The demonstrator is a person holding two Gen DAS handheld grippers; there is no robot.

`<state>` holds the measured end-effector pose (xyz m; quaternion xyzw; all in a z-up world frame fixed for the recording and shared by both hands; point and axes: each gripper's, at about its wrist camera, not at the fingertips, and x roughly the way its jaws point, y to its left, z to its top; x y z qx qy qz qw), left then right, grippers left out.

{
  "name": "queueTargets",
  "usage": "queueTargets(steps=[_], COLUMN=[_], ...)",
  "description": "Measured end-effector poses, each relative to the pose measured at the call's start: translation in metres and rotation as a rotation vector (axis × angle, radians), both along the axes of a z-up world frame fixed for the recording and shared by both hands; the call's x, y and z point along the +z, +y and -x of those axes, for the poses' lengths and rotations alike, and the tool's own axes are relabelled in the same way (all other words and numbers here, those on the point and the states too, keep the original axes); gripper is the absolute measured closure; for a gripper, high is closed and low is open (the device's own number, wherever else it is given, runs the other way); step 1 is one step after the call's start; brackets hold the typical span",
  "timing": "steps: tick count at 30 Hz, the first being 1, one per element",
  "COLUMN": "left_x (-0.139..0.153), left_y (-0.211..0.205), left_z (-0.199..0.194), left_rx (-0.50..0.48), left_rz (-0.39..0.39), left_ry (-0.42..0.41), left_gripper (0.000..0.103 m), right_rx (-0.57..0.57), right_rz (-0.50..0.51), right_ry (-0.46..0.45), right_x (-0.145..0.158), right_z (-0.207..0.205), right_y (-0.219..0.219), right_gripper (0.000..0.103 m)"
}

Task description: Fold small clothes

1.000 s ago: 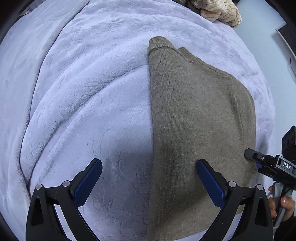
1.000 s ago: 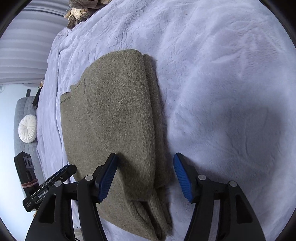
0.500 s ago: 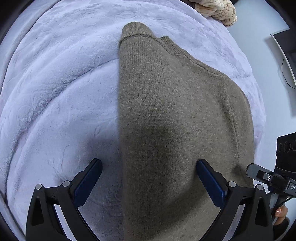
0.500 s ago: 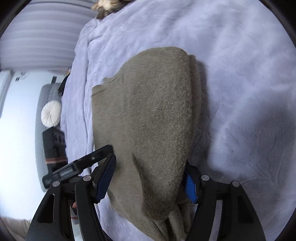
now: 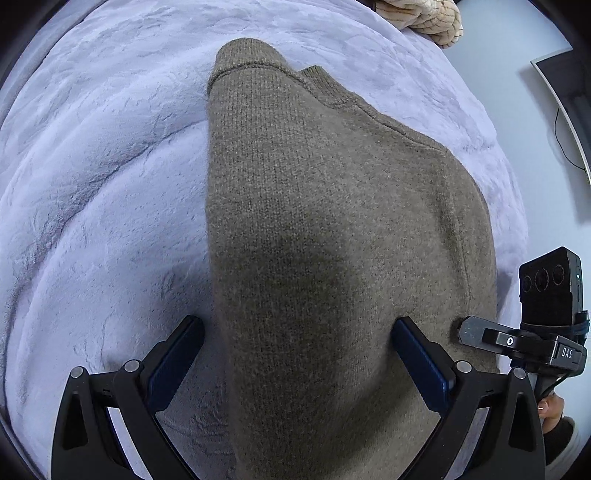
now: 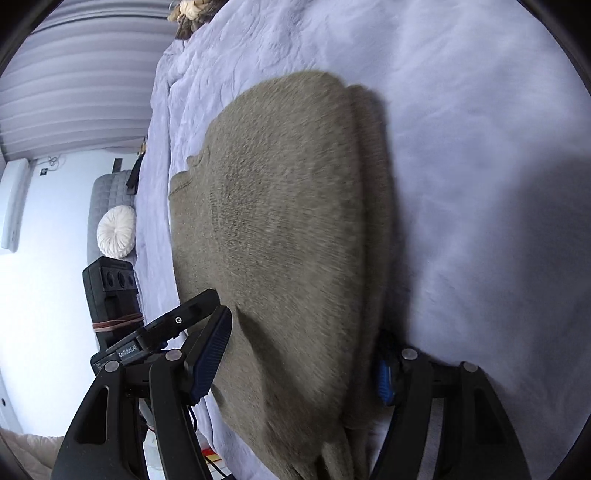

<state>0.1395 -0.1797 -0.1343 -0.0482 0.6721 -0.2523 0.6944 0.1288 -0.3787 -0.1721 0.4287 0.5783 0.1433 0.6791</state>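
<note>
An olive-brown knit sweater (image 5: 332, 221) lies folded lengthwise on a lavender blanket (image 5: 92, 184), collar at the far end. My left gripper (image 5: 299, 360) is open and low over the near end, its jaws straddling the sweater's left fold edge without pressing it. In the right wrist view the sweater (image 6: 280, 229) fills the middle. My right gripper (image 6: 295, 365) stands open across the sweater's near corner, its left pad above the cloth. Its right finger (image 6: 384, 380) is tucked at the layered right edge, partly hidden by it.
A beige knitted garment (image 5: 424, 18) lies at the far end of the bed. The bed's edge runs down the right of the left wrist view, with a monitor's edge (image 5: 561, 103) beyond it. A white round cushion (image 6: 116, 230) sits on a grey seat beside the bed.
Both grippers have come down closer to the sweater. The left one shifted right, so the fold edge now lies between its jaws. The right one tilted, and its right finger slid against the sweater's edge.
</note>
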Motion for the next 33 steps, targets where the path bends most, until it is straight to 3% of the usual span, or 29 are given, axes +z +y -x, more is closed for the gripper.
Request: queueTargets(steps=[4,16,18,20,22,24,28,33], left_x=[-0.002,-0.004,-0.004,0.001,0.009,0.018,0.04,0.075], left_y=[0.001,0.002,0.004,0.006,0.007,0.012,0.03,0.064], left_z=[-0.001,0.003,0.003,0.006,0.007,0.01,0.014,0.029], left_rx=[0.001,0.022,0.026,0.017,0.003,-0.017,-0.03,-0.043], left_rz=[0.008,0.004,0.013,0.067,0.078,0.103,0.159,0.161], left_ry=[0.011,0.003,0.017,0.025,0.014,0.008,0.012,-0.026], left_gripper=[0.001,0.0,0.001,0.022,0.038,0.048,0.052,0.052], right_rx=[0.01,0.009,-0.002,-0.001,-0.021,-0.047,-0.066,-0.066], right_rz=[-0.006,-0.021,-0.008,0.003,-0.019,-0.052,-0.104,-0.134], right_ry=[-0.004,0.003,0.014,0.032,0.029,0.005,-0.041,-0.077], right_x=[0.001,-0.003,-0.002,-0.003,0.0,0.01,0.037,0.068], right_z=[-0.007,-0.009,-0.009,-0.011,-0.008,-0.002,0.007,0.02], right_y=[0.011,0.011,0.013,0.02,0.023,0.025,0.038,0.07], right_gripper=[0.025,0.025,0.029,0.053,0.062,0.068,0.069,0.069])
